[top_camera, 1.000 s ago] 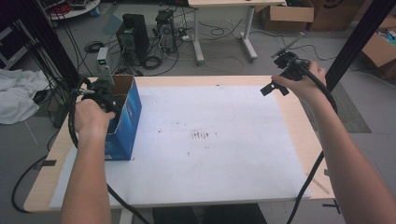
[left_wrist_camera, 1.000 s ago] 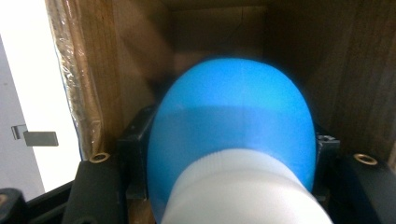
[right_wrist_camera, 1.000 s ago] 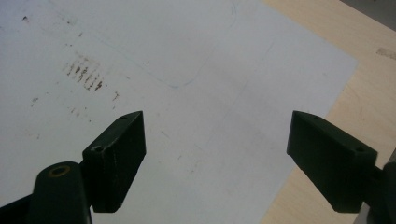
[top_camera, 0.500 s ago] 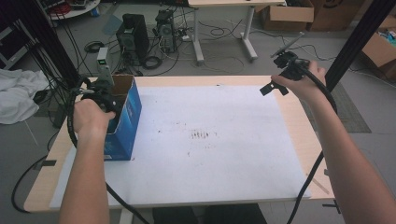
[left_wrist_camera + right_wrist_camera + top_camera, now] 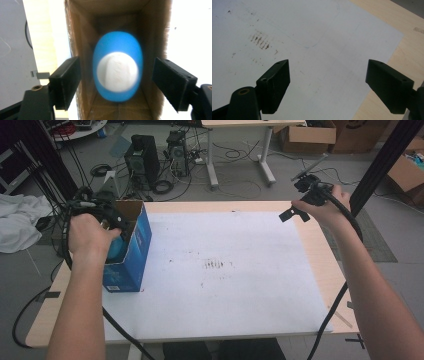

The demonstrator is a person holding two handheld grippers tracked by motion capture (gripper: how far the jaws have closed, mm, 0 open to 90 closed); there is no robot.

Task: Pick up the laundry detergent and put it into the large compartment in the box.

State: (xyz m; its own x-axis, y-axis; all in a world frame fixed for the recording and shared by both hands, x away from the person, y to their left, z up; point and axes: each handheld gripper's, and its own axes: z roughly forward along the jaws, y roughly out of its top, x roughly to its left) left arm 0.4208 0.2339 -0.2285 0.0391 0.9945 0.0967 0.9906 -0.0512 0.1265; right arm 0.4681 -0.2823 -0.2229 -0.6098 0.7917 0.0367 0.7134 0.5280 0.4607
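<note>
Two claws: left claw over box at left of frame, jaws just opened, blue-white ball loose inside box. Right claw open above worktop, upper right.

Item 1: box, open-topped cardboard, blue printed outside, plain brown inside. It is stood upright near the left edge of the surface, its top flaps raised.

Item 2: blue oval object, rounded, with a white rounded patch at the centre of the face that is seen. It is seen in the left tool view lying inside the box between the brown walls, touched by neither pad. A blue part of it is seen over the box's rim in the high view.
</note>
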